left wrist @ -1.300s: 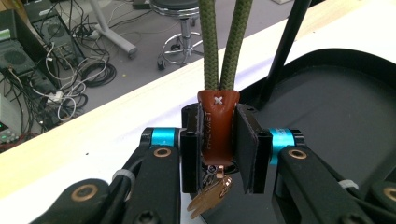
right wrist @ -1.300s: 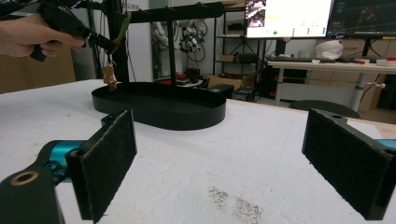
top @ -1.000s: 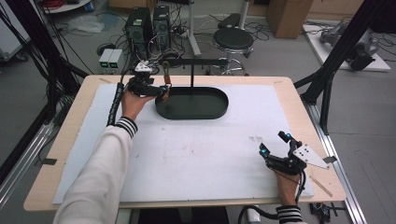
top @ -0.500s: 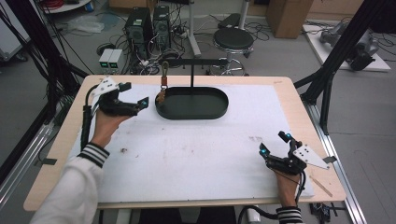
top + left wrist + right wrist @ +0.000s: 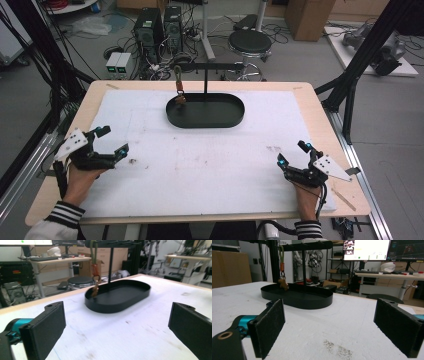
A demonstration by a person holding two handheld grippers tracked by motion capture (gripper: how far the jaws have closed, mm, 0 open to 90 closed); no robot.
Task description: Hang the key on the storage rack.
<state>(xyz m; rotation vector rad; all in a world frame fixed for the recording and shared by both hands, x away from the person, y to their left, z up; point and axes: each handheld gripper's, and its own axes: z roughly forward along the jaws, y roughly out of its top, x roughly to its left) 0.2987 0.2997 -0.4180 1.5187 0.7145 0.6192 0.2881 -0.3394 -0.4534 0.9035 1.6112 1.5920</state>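
While each hand-held gripper (image 5: 114, 140) (image 5: 292, 153) rests wide open, a keychain (image 5: 179, 93) dangles above the oval black tray (image 5: 205, 110).

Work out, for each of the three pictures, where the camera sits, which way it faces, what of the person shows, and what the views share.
High view: above the person's side, looking forward and down on the table; both forearms, left gripper and right gripper show.
Left gripper view: rides the left gripper low over the table, facing the black tray; its open jaws show.
Right gripper view: rides the right gripper, facing the tray from the other side; open jaws show.
Shared: the tray, its stand and the hanging keychain.
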